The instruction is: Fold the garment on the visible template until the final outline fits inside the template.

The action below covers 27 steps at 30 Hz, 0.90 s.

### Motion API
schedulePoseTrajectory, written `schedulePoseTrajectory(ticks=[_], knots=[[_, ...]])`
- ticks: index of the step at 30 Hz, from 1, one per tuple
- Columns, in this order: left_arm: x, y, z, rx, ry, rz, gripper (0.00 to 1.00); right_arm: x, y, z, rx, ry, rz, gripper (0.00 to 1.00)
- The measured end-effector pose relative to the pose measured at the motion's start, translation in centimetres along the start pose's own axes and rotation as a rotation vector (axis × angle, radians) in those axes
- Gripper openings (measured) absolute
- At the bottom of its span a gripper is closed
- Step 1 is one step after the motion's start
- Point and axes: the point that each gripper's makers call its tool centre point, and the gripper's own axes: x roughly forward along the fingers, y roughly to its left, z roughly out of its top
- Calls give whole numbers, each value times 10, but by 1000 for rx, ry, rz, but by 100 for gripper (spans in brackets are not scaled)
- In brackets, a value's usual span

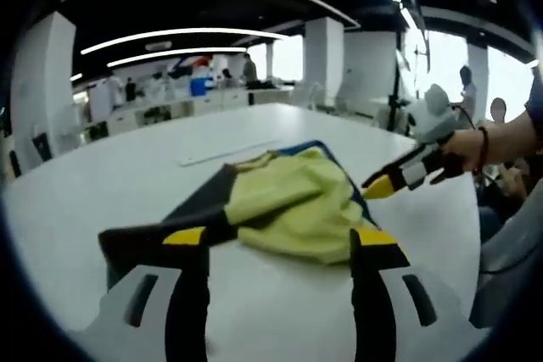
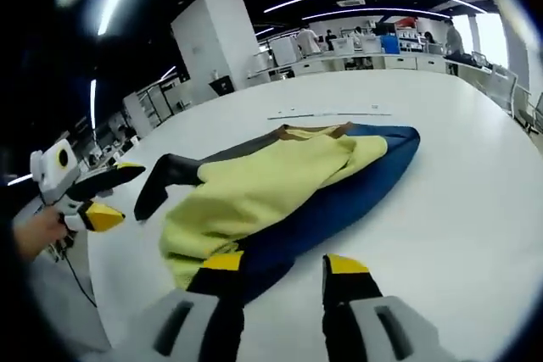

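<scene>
While the left gripper [image 1: 280, 247] sits with jaws spread wide and nothing between them, the yellow garment [image 1: 293, 201] lies bunched on the blue template [image 2: 356, 184] on the white table [image 2: 458, 209], dark sleeve [image 2: 174, 174] trailing off. Over on the right, the right gripper [image 2: 276, 273] has its jaws parted too, holding nothing, just short of the template's edge.

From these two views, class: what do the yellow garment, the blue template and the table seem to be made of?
Yellow garment: soft matte fabric, rumpled folds. Blue template: thin flat sheet, matte; fabric or plastic unclear. Table: hard, smooth white surface, faint sheen, probably laminate.
</scene>
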Motion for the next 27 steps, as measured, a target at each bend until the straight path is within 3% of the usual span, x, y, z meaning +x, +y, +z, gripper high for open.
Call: schedulePoseTrajectory(ticks=[5, 9, 17, 23, 27], knots=[[9, -15, -9, 8, 18, -34, 58, 3, 10, -2, 75, -46, 42, 16], [16, -23, -17, 11, 33, -56, 55, 3, 12, -6, 63, -43, 39, 6], [33, -36, -25, 2, 57, -87, 41, -1, 29, -7, 191, -76, 71, 4], [43, -44, -29, 0, 73, -99, 39, 3, 36, -14, 218, -75, 81, 3], [48, -47, -37, -1, 106, -93, 30, 5, 43, -18, 226, -67, 90, 1]])
